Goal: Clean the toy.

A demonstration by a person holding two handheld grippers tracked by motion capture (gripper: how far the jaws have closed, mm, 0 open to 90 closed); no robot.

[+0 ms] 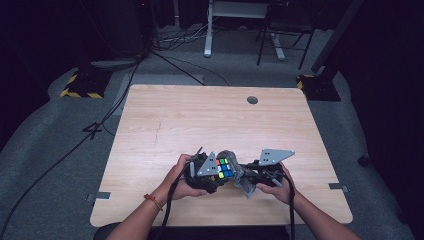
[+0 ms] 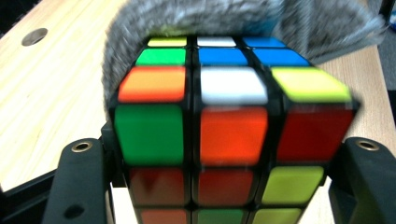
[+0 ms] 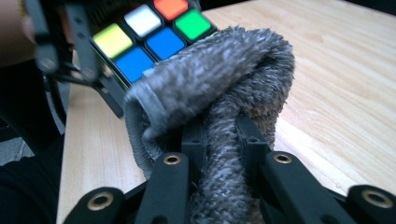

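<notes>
**Cube clamped in left claw, grey cloth pressed to its top face**

Worktop (image 1: 165, 120): pale wood-grain top, one round grommet hole (image 1: 252, 100) near the far edge. All the handling takes place at the near edge, about the middle. Grey carpet around it, with cables and stand legs beyond the far side.

Left claw (image 1: 212, 172): held in the person's left hand (image 1: 182, 177), jaws closed against opposite sides of the puzzle cube (image 2: 231, 135). In the left gripper view the two black jaws flank the cube's lower layer, with the cube filling the space between them. The cube is scrambled: orange, white, yellow, green and blue stickers on top; green, orange and red on the face towards the camera.

Right claw (image 1: 252, 177): held in the right hand (image 1: 277, 187), jaws drawn narrow and pinching a bunched grey terry cloth (image 3: 219, 93). The cloth rises between the jaws and folds over.

Cloth to cube: the folded end lies against the far edge of the cube's top face and curls around that side. Contact visible in both gripper views.
</notes>
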